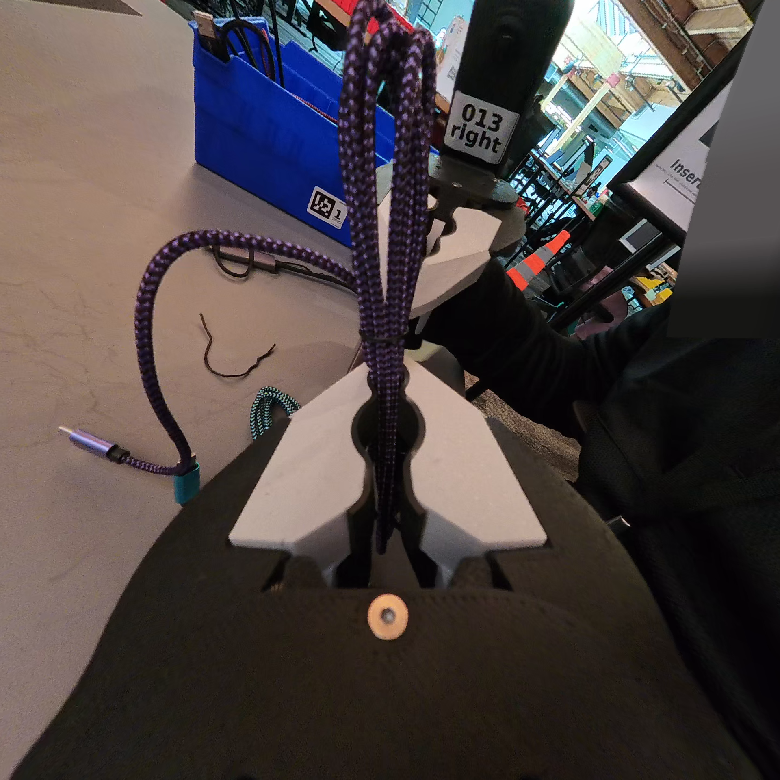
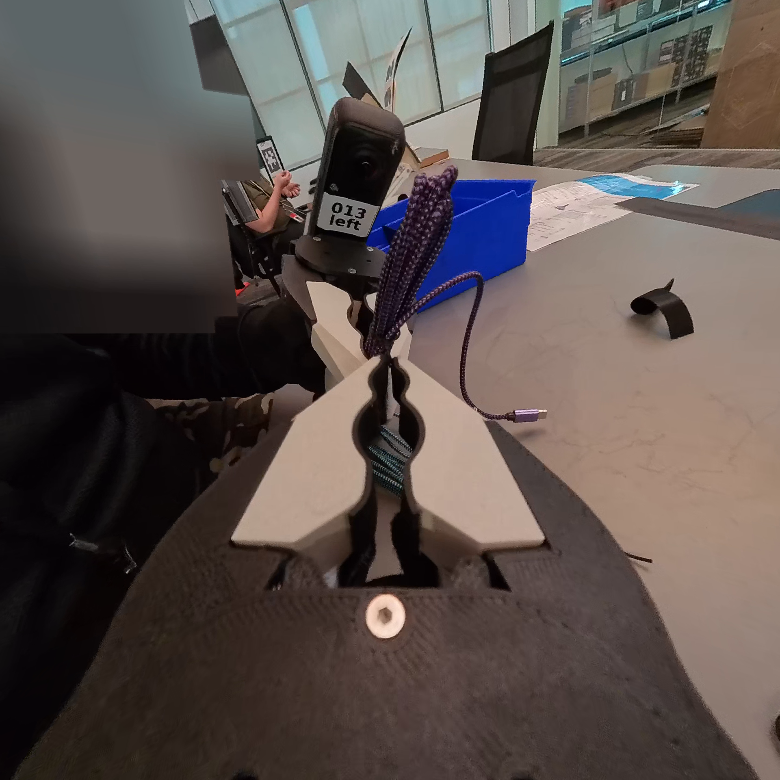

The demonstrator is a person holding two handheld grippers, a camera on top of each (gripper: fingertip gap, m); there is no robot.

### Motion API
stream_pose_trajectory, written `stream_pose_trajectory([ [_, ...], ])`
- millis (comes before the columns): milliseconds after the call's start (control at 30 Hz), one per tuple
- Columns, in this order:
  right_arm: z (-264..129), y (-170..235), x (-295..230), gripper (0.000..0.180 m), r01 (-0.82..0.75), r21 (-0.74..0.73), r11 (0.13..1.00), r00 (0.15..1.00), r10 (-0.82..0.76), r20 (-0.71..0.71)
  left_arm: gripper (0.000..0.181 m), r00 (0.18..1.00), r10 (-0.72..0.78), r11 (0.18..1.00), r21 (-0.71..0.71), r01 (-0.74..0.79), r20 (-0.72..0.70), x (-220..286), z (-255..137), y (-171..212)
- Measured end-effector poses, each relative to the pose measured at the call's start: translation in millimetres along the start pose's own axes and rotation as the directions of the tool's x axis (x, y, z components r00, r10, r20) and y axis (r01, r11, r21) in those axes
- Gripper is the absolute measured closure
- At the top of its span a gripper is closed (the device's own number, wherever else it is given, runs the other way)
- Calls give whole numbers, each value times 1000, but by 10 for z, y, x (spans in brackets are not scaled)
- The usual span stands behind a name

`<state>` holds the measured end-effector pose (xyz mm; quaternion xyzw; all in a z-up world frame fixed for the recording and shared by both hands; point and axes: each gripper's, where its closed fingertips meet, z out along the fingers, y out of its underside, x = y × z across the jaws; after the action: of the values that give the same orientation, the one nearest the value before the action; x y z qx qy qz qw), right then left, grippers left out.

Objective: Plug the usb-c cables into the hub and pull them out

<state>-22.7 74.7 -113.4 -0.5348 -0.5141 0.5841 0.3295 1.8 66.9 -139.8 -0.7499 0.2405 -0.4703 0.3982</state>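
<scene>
My left gripper (image 1: 386, 371) is shut on a bundled purple braided USB-C cable (image 1: 380, 190) that stands upright out of its jaws. One loose end curves left and down to a purple plug (image 1: 90, 441) lying on the grey table (image 1: 84, 253). A thin black tie (image 1: 384, 337) rings the bundle just above my fingertips. My right gripper (image 2: 386, 361) is shut, with its tips against the bundle's (image 2: 405, 261) base. I cannot tell whether they pinch the tie. The plug also shows in the right wrist view (image 2: 529, 414). No hub is clearly in view.
A blue bin (image 1: 261, 126) holding other cables stands behind the bundle. A teal braided cable (image 1: 270, 407) lies under my grippers. A small grey connector (image 1: 253, 259) and a dark thread (image 1: 232, 358) lie on the table. A black strap (image 2: 662, 312) and papers (image 2: 591, 202) lie farther right. Only a small space, under 4 cm, lies between the two pairs of fingers.
</scene>
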Motion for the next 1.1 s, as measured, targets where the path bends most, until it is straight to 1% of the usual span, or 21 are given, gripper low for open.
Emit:
stream_pose_trajectory([
  [67,-1,6,11,180,33,-13,999,999,-33,-21,181,1000,2,1000,-14,-2,-3,2,0,17],
  [133,4,14,25,180,111,-42,993,991,-113,-68,181,1000,-3,1000,-24,3,-11,7,-2,26],
  [200,10,17,49,180,215,-87,973,965,-225,-131,181,1000,-18,999,-32,17,-17,-1,-5,37],
  [267,11,31,73,180,367,-158,917,899,-393,-192,181,998,-55,998,-44,54,-29,-13,-4,55],
  [300,5,33,83,180,474,-208,856,828,-513,-224,181,996,-86,995,-51,84,-36,-22,-2,65],
  [333,-2,38,89,180,598,-283,750,710,-659,-248,181,991,-121,991,-60,118,-55,-14,3,78],
  [367,-3,63,110,180,688,-381,618,568,-785,-248,181,986,-154,986,-68,149,-67,-19,8,94],
  [400,3,79,134,180,723,-459,517,462,-855,-235,181,981,-180,982,-71,175,-69,-40,9,109],
  [433,16,76,136,180,734,-490,470,410,-882,-232,181,975,-206,977,-65,201,-84,-45,1,105],
  [467,26,65,131,180,739,-494,458,392,-889,-238,181,970,-221,975,-51,217,-98,-45,-12,85],
  [500,33,57,116,180,744,-482,462,394,-887,-242,181,972,-214,976,-45,211,-95,-44,-18,81],
  [533,38,48,102,180,738,-451,501,434,-865,-251,181,978,-194,981,-45,191,-81,-46,-18,84],
  [567,37,25,86,180,713,-389,583,519,-812,-267,181,983,-169,985,-40,166,-71,-39,-22,75],
  [600,31,-7,70,177,659,-307,687,629,-726,-277,181,988,-146,989,-30,144,-58,-40,-29,58],
  [633,14,-42,57,173,582,-222,782,733,-623,-272,181,992,-123,992,-24,123,-35,-57,-40,45],
  [667,-6,-65,58,173,497,-159,853,814,-522,-255,181,995,-102,995,-17,101,-13,-75,-54,33],
  [700,-23,-67,78,170,419,-126,899,867,-437,-238,181,997,-77,997,-8,77,5,-85,-67,14],
  [767,-23,-34,100,170,287,-91,954,934,-300,-197,181,999,-33,999,-2,33,36,-93,-83,-12],
  [833,5,5,66,170,174,-62,983,975,-181,-129,181,998,8,1000,-16,-7,60,-95,-76,-11],
  [900,11,-22,33,171,132,-17,991,986,-133,-101,181,996,37,999,-26,-35,81,-99,-64,-9],
  [1100,7,-89,28,171,193,-6,981,969,-192,-159,181,993,61,997,-46,-57,101,-109,-36,22],
])
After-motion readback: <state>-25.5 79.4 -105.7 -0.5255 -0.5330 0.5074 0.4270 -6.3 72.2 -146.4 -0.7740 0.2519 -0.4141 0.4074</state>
